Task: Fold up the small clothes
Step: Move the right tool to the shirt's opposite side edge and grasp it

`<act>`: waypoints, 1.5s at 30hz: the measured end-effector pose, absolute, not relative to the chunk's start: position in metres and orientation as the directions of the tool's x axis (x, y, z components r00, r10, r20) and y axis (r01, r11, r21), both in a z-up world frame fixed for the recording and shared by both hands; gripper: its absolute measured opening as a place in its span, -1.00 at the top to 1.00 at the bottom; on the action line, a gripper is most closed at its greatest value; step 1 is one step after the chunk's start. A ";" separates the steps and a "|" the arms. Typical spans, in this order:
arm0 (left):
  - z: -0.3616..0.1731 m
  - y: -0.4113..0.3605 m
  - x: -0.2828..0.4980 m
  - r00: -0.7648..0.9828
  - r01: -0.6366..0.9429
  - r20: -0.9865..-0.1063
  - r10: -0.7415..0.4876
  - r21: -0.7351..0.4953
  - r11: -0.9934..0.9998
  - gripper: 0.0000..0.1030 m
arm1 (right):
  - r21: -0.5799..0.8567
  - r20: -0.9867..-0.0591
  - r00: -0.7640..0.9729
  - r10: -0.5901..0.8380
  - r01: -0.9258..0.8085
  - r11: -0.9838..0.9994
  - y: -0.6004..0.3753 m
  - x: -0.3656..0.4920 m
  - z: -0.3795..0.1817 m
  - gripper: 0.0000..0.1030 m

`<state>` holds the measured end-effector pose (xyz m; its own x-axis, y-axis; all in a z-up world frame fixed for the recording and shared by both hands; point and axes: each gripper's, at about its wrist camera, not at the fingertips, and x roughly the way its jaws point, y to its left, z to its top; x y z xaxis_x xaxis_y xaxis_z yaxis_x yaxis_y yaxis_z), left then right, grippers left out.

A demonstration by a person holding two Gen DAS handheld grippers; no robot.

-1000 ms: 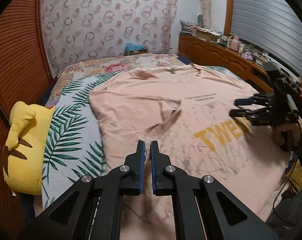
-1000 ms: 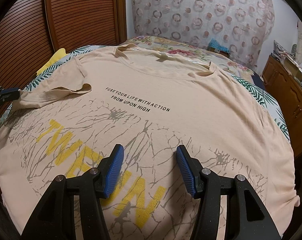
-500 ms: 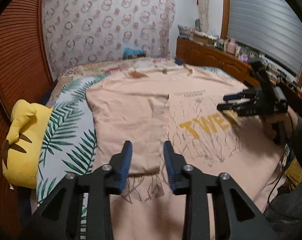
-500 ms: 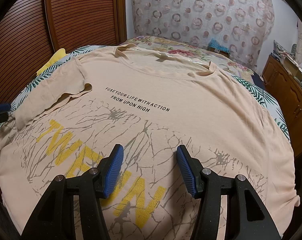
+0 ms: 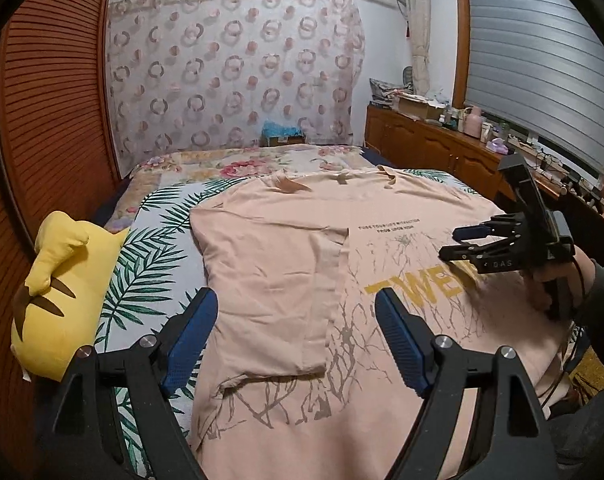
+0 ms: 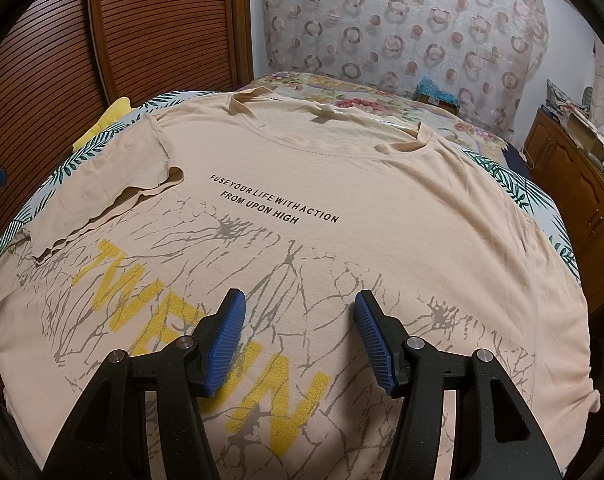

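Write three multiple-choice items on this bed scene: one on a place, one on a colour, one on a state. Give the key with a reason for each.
1. Where does the yellow plush toy lie?
A. on the T-shirt's print
B. beside the T-shirt, on the leaf-print sheet's edge
C. on the wooden cabinet

2. What colour is the large word printed on the T-shirt?
A. yellow
B. red
C. blue

3. How does the folded sleeve stand with the left claw?
A. pinched between shut pads
B. hanging in the air
C. lying flat on the shirt, free

Key: 1 B, it sits off the shirt by the sheet. 2 A, the letters are yellow. 3 C, the jaws have just been opening and gape, nothing pressed.
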<state>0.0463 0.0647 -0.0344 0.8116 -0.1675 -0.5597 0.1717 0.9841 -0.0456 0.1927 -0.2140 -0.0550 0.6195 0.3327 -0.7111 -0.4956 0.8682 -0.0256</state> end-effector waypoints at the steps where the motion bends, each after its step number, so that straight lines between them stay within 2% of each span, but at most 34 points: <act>1: -0.035 0.065 0.047 0.811 0.170 -0.560 -0.166 -0.046 0.984 -0.58 | -0.024 -0.711 0.619 0.333 -0.495 0.868 -0.215 0.192 -0.055 -0.15; 12: -0.036 0.057 0.049 0.808 0.176 -0.562 -0.175 -0.052 0.983 -0.58 | 0.007 -0.662 0.671 0.334 -0.440 0.898 -0.270 0.159 -0.033 -0.14; 24: -0.037 0.032 0.061 0.795 0.213 -0.572 -0.203 -0.050 0.976 -0.58 | -0.005 -0.649 0.744 0.160 -0.213 0.977 -0.394 0.136 -0.022 -0.15; 31: -0.044 0.018 0.062 0.779 0.234 -0.586 -0.224 -0.059 0.970 -0.58 | 0.017 -0.684 0.724 0.090 -0.108 0.994 -0.430 0.140 -0.039 -0.14; 45: -0.060 -0.008 0.063 0.739 0.275 -0.622 -0.260 -0.074 0.959 -0.58 | 0.117 -0.722 0.675 0.151 -0.097 0.988 -0.452 0.173 -0.054 -0.14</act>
